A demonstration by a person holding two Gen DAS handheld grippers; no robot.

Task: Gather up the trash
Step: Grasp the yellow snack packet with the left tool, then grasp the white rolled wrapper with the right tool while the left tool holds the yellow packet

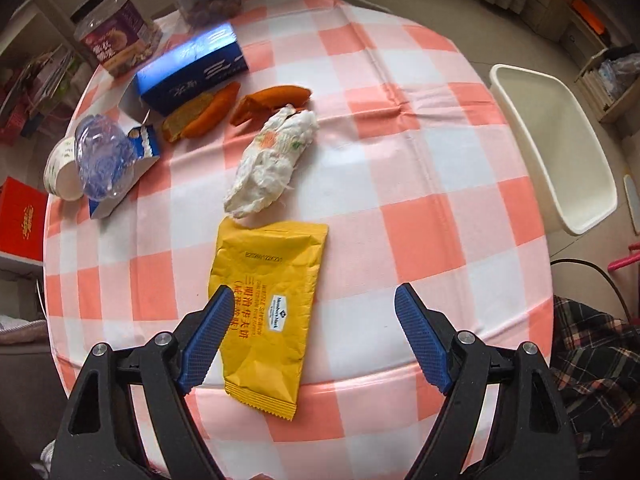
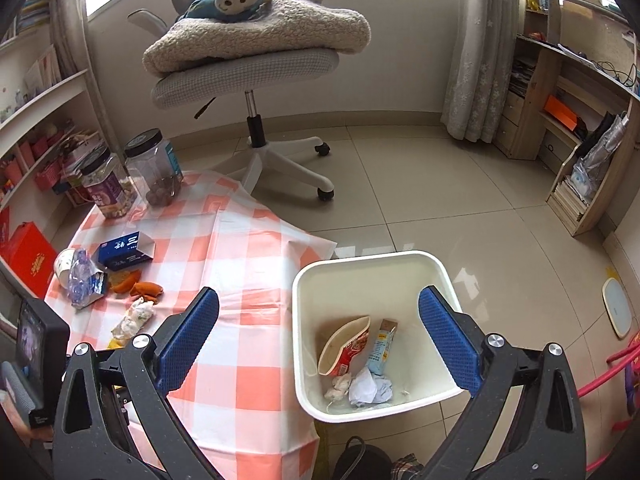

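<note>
Presently, the left gripper point(image 1: 314, 300) hangs over the near edge of the desk point(image 1: 400, 200) with its jaws spread wide and nothing clamped — the left pad point(image 1: 208, 336) overlaps the edge of a yellow snack wrapper point(image 1: 268, 312) lying flat on the checked cloth; contact cannot be confirmed. Just beyond the wrapper lies a crumpled white tissue wad point(image 1: 272, 160); further back are two pieces of orange peel point(image 1: 272, 100). At the desk's left rim sit a paper cup point(image 1: 60, 172) on its side, a crushed clear bottle point(image 1: 100, 156) resting on a small blue-and-white carton point(image 1: 140, 148), a blue box point(image 1: 192, 72) and two lidded jars point(image 1: 116, 36). The middle and right of the desk are bare cloth.

The right gripper point(image 2: 318, 328) is likewise released, jaws wide and empty, poised above the white bin point(image 2: 440, 272) on the floor just beside the desk's right edge. Inside the bin: a red-and-cream pouch point(image 2: 344, 348), a small drink carton point(image 2: 382, 344) and crumpled tissues point(image 2: 360, 390) — ample room remains. Open tiled floor point(image 2: 440, 180) lies beyond the bin.
</note>
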